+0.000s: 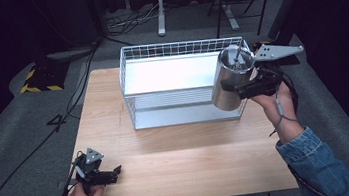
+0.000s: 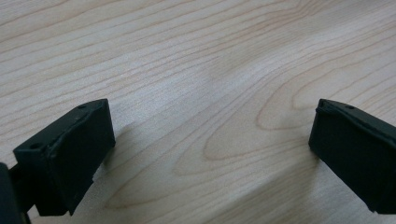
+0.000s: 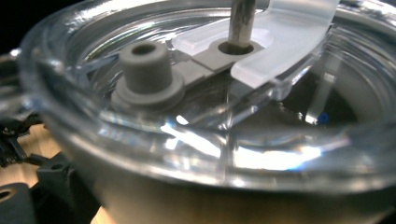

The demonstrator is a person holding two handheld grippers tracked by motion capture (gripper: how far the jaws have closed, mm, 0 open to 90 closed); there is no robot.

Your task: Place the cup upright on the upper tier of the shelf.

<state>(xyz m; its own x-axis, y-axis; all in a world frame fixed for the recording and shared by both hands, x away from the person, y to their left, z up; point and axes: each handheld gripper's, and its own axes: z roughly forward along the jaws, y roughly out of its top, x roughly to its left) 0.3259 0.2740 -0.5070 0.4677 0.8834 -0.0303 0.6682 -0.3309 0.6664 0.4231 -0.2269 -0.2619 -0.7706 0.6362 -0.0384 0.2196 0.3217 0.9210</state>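
1. High view puts the tall stainless-steel tumbler with a clear plastic lid and metal straw (image 1: 230,78) at the right end of the white wire two-tier rack (image 1: 181,84), lifted off the pale wooden table (image 1: 180,162) and leaning against or just beside the rack's right wall; cannot tell whether it touches.
2. Held there by the right gripper (image 1: 242,88), jaws clamped across the tumbler's side from the right, with the hand (image 1: 276,103) behind it.
3. Long axis near upright, top tipped slightly right and far; rack's upper shelf lies just left of the tumbler, so any placement judged to run leftward and over the wire rim.
4. Left gripper (image 1: 113,174) rests at the near left of the table, well apart from tumbler and rack; jaws spread wide over bare wood, gripping nothing.
5. Right hand by far the nearer to the rack.
6. Right gripper view crowded by the clear lid (image 3: 210,116), grey rubber stopper (image 3: 145,70) and straw (image 3: 242,21); jaw tips and tumbler base hidden, contact with rack unclear.
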